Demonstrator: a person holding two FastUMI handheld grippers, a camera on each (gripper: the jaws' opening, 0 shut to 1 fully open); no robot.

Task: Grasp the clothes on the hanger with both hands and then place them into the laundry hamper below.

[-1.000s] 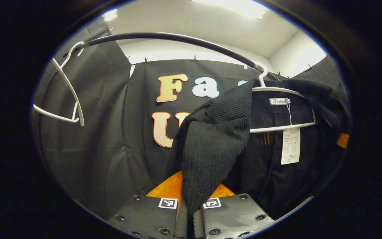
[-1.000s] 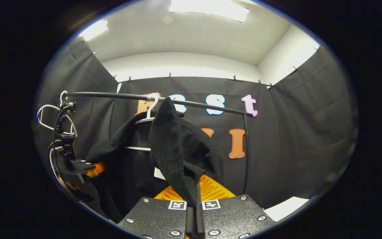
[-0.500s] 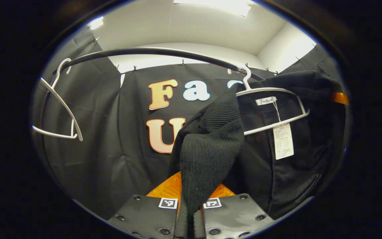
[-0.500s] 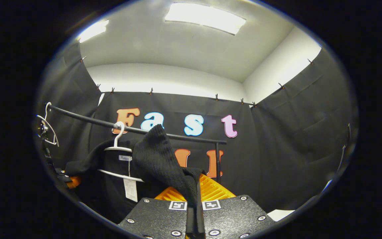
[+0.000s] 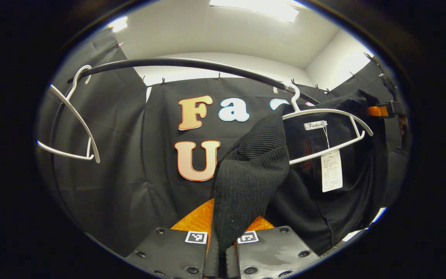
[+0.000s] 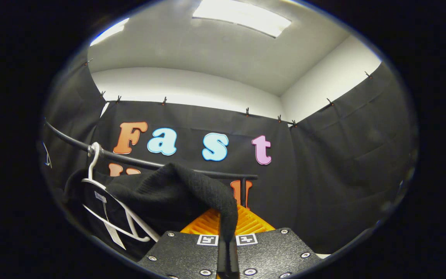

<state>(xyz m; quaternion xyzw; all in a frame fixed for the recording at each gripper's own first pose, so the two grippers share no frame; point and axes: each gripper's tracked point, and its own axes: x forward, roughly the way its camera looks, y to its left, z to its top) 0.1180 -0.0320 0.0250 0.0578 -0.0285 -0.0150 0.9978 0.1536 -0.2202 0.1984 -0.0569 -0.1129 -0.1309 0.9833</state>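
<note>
A black knit garment (image 5: 246, 174) hangs partly off a white hanger (image 5: 325, 130) on the black rail (image 5: 192, 64). My left gripper (image 5: 223, 242) is shut on one shoulder of the garment, which rises from between its fingers. In the right gripper view, my right gripper (image 6: 227, 244) is shut on the other shoulder of the black garment (image 6: 176, 190), pulled off the white hanger (image 6: 122, 217). The right gripper (image 5: 385, 110) also shows at the far right of the left gripper view, holding the cloth up and away. A white paper tag (image 5: 331, 170) dangles inside the collar.
A second, bare white hanger (image 5: 72, 116) hangs at the left end of the rail. The rail's upright post (image 6: 243, 192) stands behind the garment in the right gripper view. Black cloth walls close in on all sides.
My right gripper has pulled its shoulder of the garment off the hanger and out to the right. The hanger has tilted and now stands bare on that side. The left gripper keeps its hold.
</note>
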